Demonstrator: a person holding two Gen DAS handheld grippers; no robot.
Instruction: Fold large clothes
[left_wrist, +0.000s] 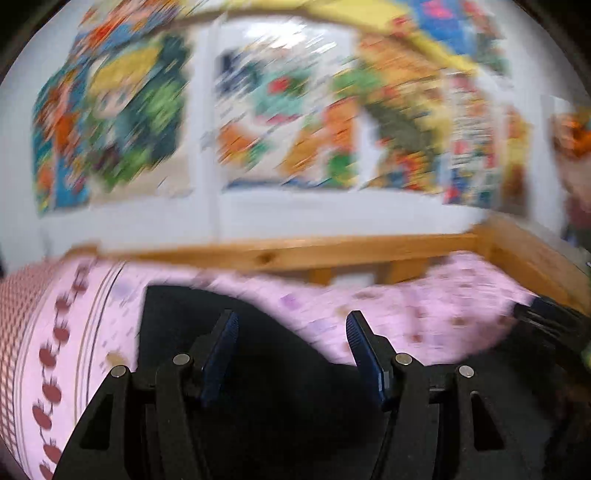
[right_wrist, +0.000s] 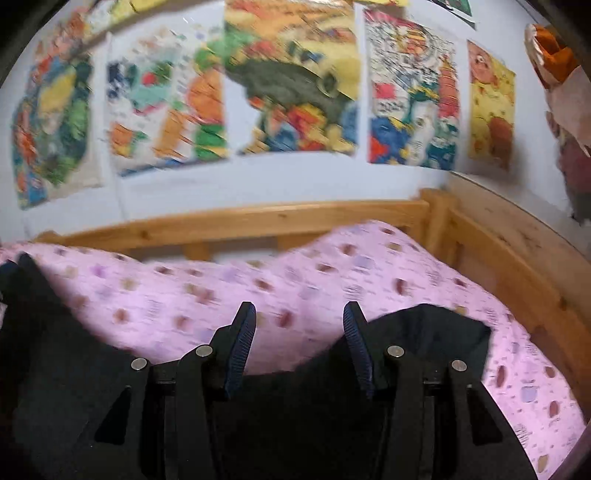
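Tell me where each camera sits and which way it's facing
Left wrist: on the left gripper, looking past its open fingers over the black garment and pink bedding to the posters.
Right wrist: on the right gripper, facing the same way; fingers open, nothing between.
Shared: garment, bedding, wooden bed frame, posters; the left view catches a dark gripper-like shape at its right edge.

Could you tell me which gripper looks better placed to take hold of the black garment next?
Probably the left gripper: the black garment lies between and beyond its open fingers. The right gripper opens mainly onto pink bedding, with cloth only beside it.
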